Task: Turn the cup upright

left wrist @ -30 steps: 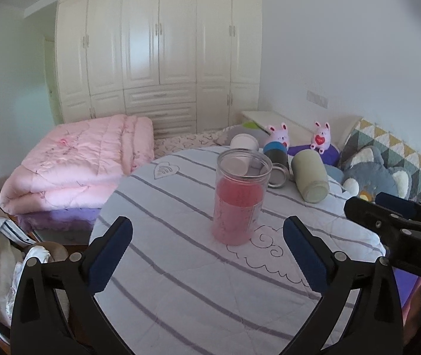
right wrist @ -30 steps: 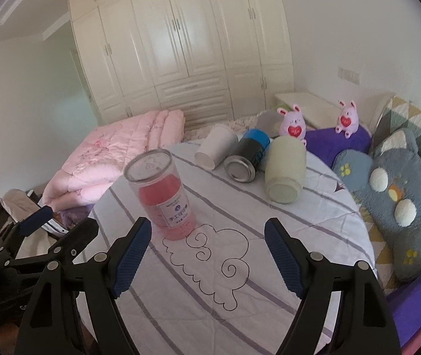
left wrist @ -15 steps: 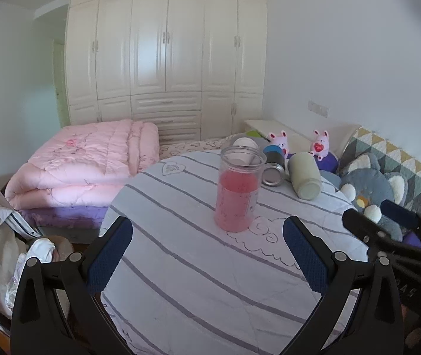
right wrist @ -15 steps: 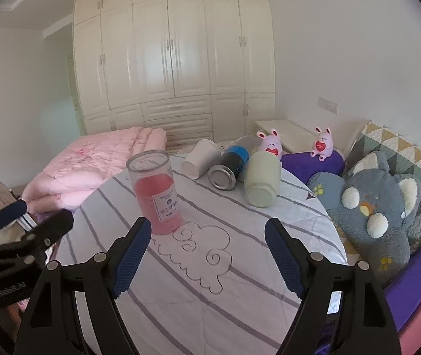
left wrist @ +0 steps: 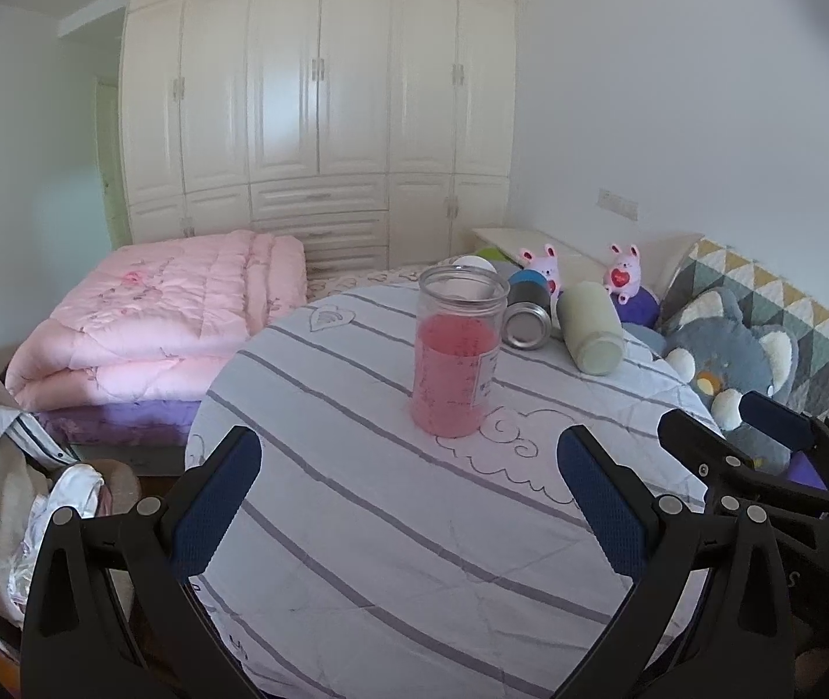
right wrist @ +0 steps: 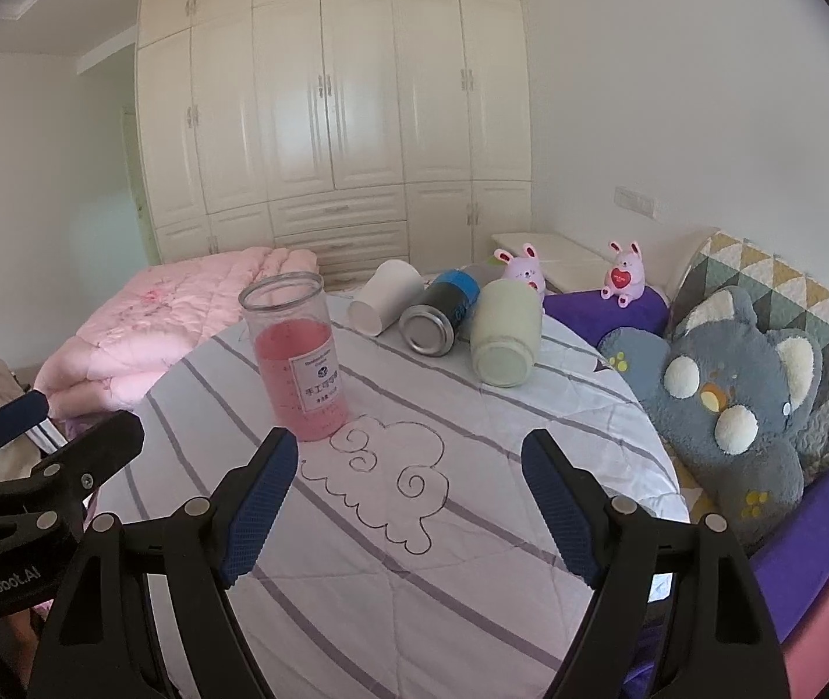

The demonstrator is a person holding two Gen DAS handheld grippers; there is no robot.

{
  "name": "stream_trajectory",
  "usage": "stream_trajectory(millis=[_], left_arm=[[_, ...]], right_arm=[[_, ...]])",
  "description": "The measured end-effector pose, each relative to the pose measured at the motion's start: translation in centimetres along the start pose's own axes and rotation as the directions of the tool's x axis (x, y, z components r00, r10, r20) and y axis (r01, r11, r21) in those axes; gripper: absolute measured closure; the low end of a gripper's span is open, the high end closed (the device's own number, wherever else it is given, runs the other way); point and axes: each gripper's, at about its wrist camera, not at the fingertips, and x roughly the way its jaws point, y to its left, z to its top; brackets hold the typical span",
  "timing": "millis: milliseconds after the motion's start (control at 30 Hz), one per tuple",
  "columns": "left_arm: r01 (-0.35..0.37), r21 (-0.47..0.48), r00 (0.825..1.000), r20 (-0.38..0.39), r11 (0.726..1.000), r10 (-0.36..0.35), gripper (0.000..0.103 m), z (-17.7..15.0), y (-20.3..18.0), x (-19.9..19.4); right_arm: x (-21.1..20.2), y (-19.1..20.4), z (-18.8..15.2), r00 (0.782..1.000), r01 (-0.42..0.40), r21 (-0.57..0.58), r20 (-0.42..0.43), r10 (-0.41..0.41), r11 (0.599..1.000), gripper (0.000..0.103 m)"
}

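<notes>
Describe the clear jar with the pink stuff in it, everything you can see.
The clear jar is a straight-sided cylinder, likely plastic, standing upright on the striped tablecloth beside a drawn cloud outline. Its mouth is open, with no lid. Pink contents fill roughly the lower two thirds. A white label with dark print, unreadable here, sits on its side. Nothing grips it; both grippers are open and apart from it.

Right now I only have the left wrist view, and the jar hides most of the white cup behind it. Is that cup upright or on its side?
Observer: The white cup lies on its side, next to the can.
Operator: Does it touch the jar?
Observer: No, the jar stands upright, apart from it and nearer to you.
Operator: Is the right claw open?
Observer: Yes, the right claw is open and empty.
</notes>
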Motion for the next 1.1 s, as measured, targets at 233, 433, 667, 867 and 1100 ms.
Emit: stream_trajectory(millis=[233,433,667,867,1100], left_arm=[[-0.004,0.002,1.0,-0.002,1.0,0.004,0.0,0.1,0.1,0.0],[-0.016,0.014,1.0,-0.002,1.0,0.016,0.0,0.2,-0.3,0.2],[-0.03,0.024,1.0,0.008,0.999,0.03,0.0,0.1,-0.7,0.4],[-0.047,0.032,0.999,0.009,0.998,0.047,0.0,-0.2,-0.8,0.7],[-0.044,0.029,0.999,-0.001,0.999,0.044,0.0,-0.4,-0.8,1.1]], right_arm=[[0.2,0.2,-0.2,1.0,-0.001,-0.004,0.002,0.001,1.0,0.022],[0.5,-0.1,-0.3,1.0,0.003,0.002,-0.003,-0.003,1.0,0.022],[0.7,-0.2,-0.1,1.0,0.01,-0.001,0.002,-0.01,1.0,0.022],[1.0,-0.1,-0.3,1.0,0.006,0.001,-0.007,-0.006,1.0,0.022],[1.4,-0.2,-0.3,1.0,0.01,0.001,-0.017,-0.01,1.0,0.022]])
